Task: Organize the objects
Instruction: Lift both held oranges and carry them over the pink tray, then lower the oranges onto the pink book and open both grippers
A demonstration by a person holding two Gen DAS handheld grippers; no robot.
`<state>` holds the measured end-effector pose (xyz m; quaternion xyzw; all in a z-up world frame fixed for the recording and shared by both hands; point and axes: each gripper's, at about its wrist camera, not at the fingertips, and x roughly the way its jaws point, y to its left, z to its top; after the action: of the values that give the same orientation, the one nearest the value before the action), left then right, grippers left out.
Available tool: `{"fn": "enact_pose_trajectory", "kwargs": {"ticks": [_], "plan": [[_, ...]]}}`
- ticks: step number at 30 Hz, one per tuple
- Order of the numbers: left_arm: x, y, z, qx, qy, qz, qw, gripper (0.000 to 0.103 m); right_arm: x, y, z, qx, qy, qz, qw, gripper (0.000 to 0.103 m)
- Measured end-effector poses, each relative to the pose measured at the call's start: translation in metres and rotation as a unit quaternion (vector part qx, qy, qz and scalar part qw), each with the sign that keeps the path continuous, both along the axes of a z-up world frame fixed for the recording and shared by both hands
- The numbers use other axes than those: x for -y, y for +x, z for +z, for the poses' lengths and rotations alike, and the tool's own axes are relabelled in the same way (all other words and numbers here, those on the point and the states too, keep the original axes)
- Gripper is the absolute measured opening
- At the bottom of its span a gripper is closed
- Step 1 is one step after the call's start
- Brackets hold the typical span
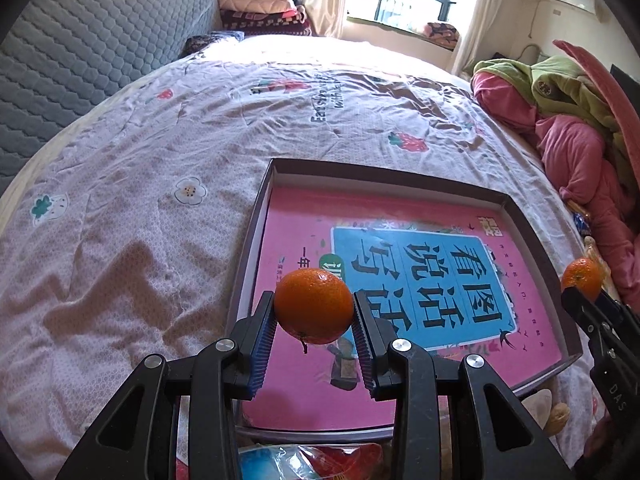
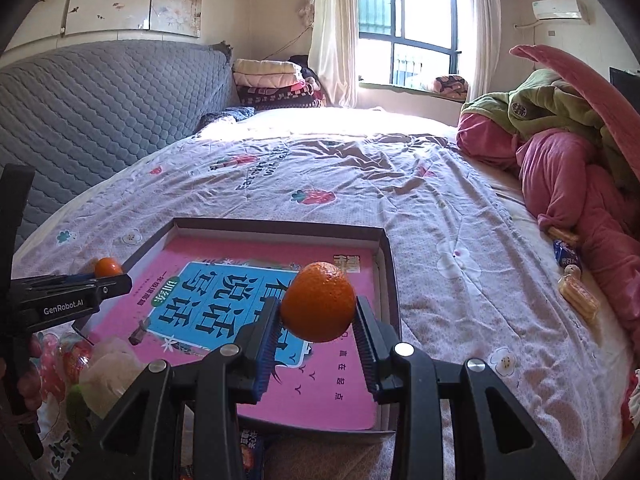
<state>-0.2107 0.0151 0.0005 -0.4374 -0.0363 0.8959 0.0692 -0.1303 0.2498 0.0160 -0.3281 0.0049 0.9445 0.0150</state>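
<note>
Here, the left gripper (image 1: 314, 314) clamps one orange (image 1: 314, 306) and the right gripper (image 2: 318, 316) another orange (image 2: 318, 302); both hang above the shallow box's (image 2: 386, 248) pink book (image 2: 332, 384), directly beneath, right one nearer its far edge

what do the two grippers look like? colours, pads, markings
Both match: the left gripper and right gripper have black plastic linkage arms with silver rivets and blue ribbed pads on the fingers. White "GenRobot.AI" lettering marks the left one's side. No cables or sleeves visible.
</note>
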Motion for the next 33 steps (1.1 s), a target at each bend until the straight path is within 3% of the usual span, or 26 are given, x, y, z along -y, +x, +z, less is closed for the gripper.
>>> {"fn": "enact_pose_trajectory", "kwargs": {"ticks": [19, 33], "plan": [[-0.013, -0.008, -0.024, 0.04, -0.016, -0.011, 0.999, 0.038, -0.002, -0.018, -0.04, 0.089, -0.018, -0.004, 0.996, 0.037], [-0.014, -0.01, -0.027, 0.047, -0.008, -0.018, 0.9987, 0.039, -0.005, -0.019, -0.045, 0.102, -0.02, -0.006, 0.995, 0.037]]}}
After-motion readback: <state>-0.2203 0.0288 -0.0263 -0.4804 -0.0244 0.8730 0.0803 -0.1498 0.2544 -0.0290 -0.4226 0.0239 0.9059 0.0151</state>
